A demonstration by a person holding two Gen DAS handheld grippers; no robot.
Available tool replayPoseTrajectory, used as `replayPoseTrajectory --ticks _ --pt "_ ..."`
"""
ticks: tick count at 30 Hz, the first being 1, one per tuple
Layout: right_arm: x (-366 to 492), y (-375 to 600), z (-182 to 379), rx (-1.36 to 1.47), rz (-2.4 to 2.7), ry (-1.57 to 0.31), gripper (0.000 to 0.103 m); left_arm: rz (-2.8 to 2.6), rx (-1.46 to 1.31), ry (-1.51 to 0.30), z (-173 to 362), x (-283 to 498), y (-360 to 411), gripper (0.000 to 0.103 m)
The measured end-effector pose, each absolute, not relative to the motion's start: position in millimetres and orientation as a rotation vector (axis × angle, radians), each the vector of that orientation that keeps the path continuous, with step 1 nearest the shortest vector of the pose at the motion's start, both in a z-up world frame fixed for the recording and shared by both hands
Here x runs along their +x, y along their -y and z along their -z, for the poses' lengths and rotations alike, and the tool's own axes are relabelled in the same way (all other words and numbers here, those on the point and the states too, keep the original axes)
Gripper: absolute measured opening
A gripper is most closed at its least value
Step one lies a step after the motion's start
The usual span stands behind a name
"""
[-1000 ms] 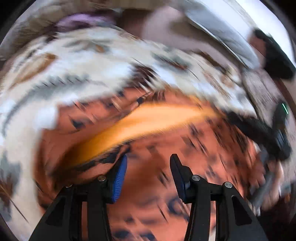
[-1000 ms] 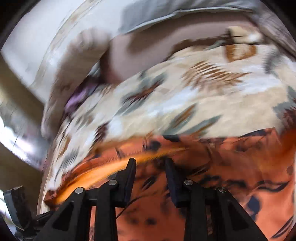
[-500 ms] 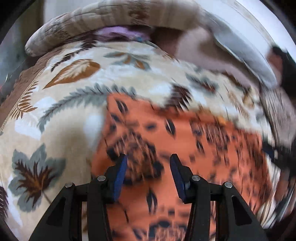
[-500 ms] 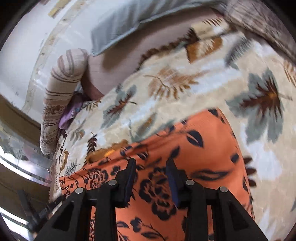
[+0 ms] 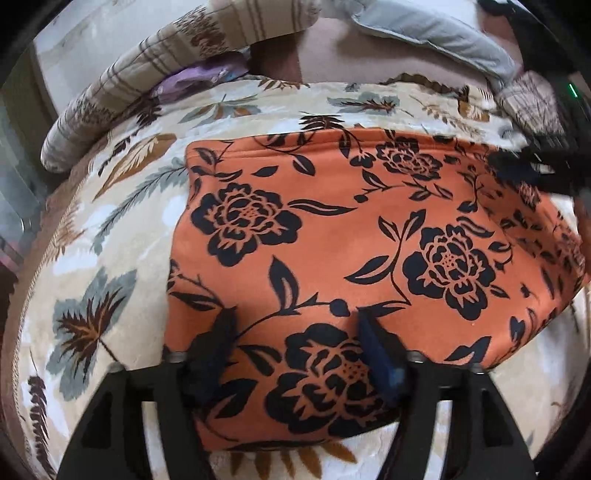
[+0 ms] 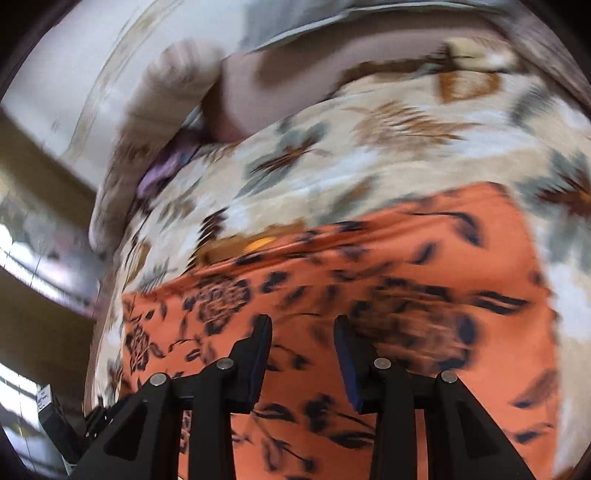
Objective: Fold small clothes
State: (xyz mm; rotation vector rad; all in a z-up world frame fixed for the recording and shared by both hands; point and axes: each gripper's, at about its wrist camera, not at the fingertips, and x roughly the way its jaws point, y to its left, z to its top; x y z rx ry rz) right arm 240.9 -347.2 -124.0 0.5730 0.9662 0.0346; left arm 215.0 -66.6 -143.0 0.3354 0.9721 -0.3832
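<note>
An orange cloth with black flowers [image 5: 351, 229] lies flat on the leaf-print blanket [image 5: 92, 258], its far edge a smooth fold. My left gripper [image 5: 295, 325] hovers over the cloth's near left part. Its jaws are opening, and nothing is pinched between them; the cloth shows flat beneath. My right gripper [image 6: 303, 325] stands over the same cloth [image 6: 406, 258] with a gap between its blue pads and holds nothing. In the left wrist view the right gripper [image 5: 535, 166] is a dark blur at the cloth's far right corner.
A striped bolster [image 5: 147, 81] curves along the far left of the bed, with a purple item [image 5: 199, 74] tucked behind it. A grey pillow [image 5: 436, 33] lies at the back. The bed's edge and a window ledge [image 6: 37, 266] show to the left in the right wrist view.
The cloth, earlier lifted with its plain orange inside showing, now lies flat and folded. The left jaws have widened and the left view has pulled back. The right view is blurred again.
</note>
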Motion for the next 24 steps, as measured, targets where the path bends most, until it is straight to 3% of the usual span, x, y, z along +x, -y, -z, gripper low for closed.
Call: replayPoseTrajectory --ticks 6,11,16,24 --pt "309 304 150 0.504 -0.135 -1.061 0.038 0.341 0.223 -1.037 152 233 51 0.102" --pt "340 313 158 0.535 -0.050 -0.996 0.035 0.340 0.222 -1.005 157 228 50 0.103" --pt "301 358 121 0.551 0.095 -0.838 0.038 0.354 0.201 -1.038 153 234 46 0.103" --pt "214 437 122 0.564 0.212 -0.973 0.038 0.266 0.158 -0.978 117 291 45 0.103"
